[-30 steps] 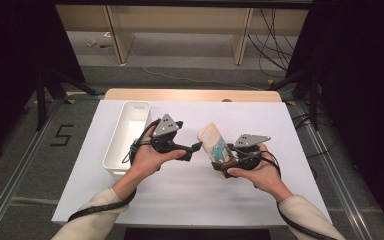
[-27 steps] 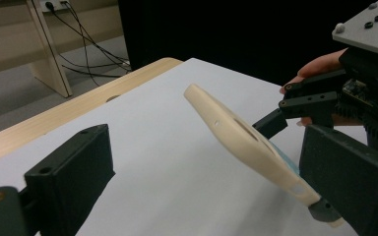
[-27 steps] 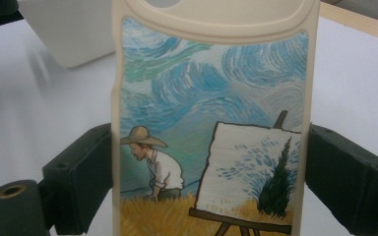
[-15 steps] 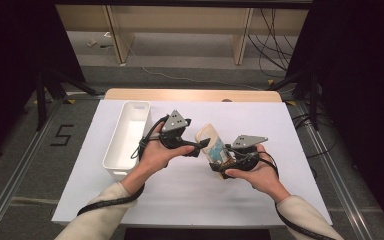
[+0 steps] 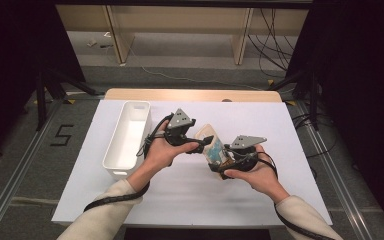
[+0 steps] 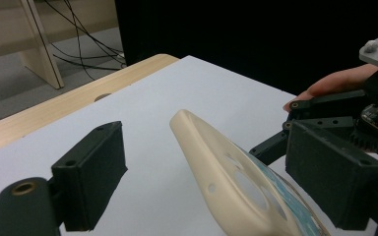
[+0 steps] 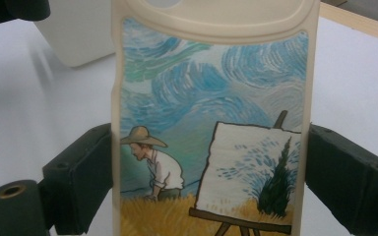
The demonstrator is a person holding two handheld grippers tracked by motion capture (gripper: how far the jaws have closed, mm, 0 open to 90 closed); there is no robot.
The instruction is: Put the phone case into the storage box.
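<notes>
Cream phone case (image 7: 211, 123) — painted swirling sky, straw-hatted painter, easel — clamped in right hand-held gripper (image 7: 211, 187); left hand-held gripper (image 6: 197, 187) apart.

The high view hangs above the person's side of the table (image 5: 290, 130) and looks forward and down, far enough back to take in the floor too. The left gripper view rides low, staring between its own jaws at the phone case (image 6: 236, 182) just ahead. The right gripper view sits very close to that same phone case (image 7: 211, 123), so all three share it.
</notes>
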